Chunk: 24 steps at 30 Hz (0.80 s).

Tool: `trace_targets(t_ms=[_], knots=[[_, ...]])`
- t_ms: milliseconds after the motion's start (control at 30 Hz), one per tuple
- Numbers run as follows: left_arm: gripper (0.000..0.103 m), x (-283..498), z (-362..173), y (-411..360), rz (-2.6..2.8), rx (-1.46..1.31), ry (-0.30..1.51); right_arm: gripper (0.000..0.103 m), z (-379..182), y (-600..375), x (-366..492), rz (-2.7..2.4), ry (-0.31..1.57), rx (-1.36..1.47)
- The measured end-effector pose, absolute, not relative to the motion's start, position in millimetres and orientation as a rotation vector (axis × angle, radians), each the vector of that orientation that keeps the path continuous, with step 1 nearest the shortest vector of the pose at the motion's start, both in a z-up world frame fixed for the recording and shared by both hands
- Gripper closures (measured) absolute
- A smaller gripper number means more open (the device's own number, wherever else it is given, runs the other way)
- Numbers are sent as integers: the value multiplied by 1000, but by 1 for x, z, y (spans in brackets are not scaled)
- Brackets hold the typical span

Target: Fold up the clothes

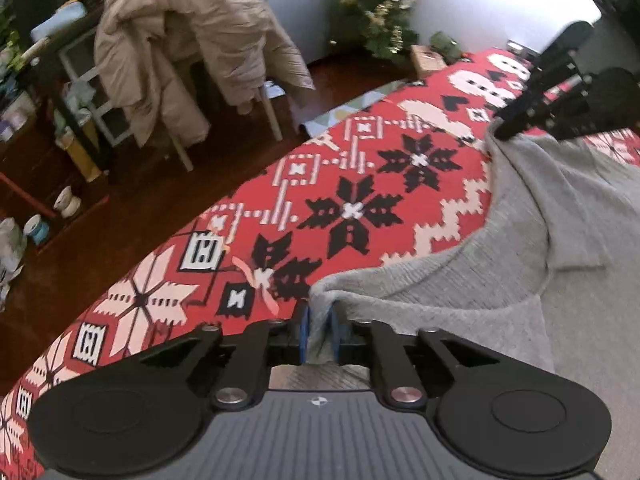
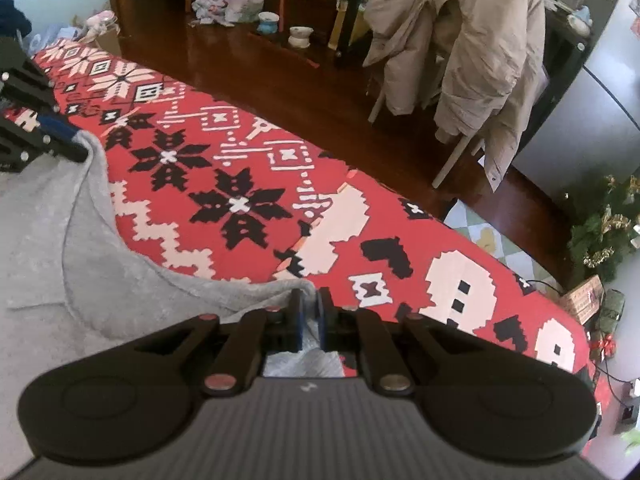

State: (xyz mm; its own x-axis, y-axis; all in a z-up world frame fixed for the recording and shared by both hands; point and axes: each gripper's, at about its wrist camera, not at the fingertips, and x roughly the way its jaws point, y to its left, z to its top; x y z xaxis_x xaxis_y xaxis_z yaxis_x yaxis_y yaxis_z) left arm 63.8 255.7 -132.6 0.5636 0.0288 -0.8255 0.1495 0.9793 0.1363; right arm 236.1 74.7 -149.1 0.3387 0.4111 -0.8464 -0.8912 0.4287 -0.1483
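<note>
The folding looks to be in an early or middle stage: the gray garment (image 1: 500, 280) is lying on the red patterned blanket (image 1: 360, 184), with a seam and an overlapping layer showing on it, but one edge is being lifted at two corners and is sagging in a curve between them, so a fold is being made and not yet laid down. How many folds are already done cannot be told, since most of the garment is lying out of view. The left gripper (image 1: 319, 330) is pinching a corner of the gray cloth between its blue pads (image 1: 305, 332), the jaws standing almost together with only fabric between them. The right gripper (image 2: 309, 322) is clamping the other corner in the same way, jaws nearly closed on the cloth. Each gripper is showing in the far corner of the other's view, gripping its end of the edge. Beyond the blanket, a beige coat (image 2: 460, 40) is hanging over a chair on the wooden floor.
</note>
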Motion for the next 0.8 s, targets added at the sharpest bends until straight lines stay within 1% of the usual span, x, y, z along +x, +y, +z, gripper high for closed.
trace_targets(t_ms=[33,67,100,133,233,367,467,567,700,800], knots=[[71,62,-131,259,-59,186,963,88,-148,73,239,943,843,-666],[63,60,-129,262,-47,170,953,83,-145,68,242,947,856,-628],[61,58,-126,267,-38,143,946,70,-141,63,246,951,868,-585],[61,56,-123,272,-29,113,940,64,-137,58,249,955,879,-542],[56,49,-112,285,3,37,905,58,-122,34,261,954,899,-399],[53,44,-89,272,-8,89,821,58,-108,-2,263,873,883,-348],[51,50,-79,243,-95,122,777,58,-109,-34,251,832,877,-354],[50,70,-79,207,-200,113,765,60,-118,-70,235,795,884,-363],[51,106,-91,158,-311,79,777,73,-129,-121,219,718,913,-309],[51,130,-102,132,-337,48,793,73,-132,-161,206,683,931,-264]])
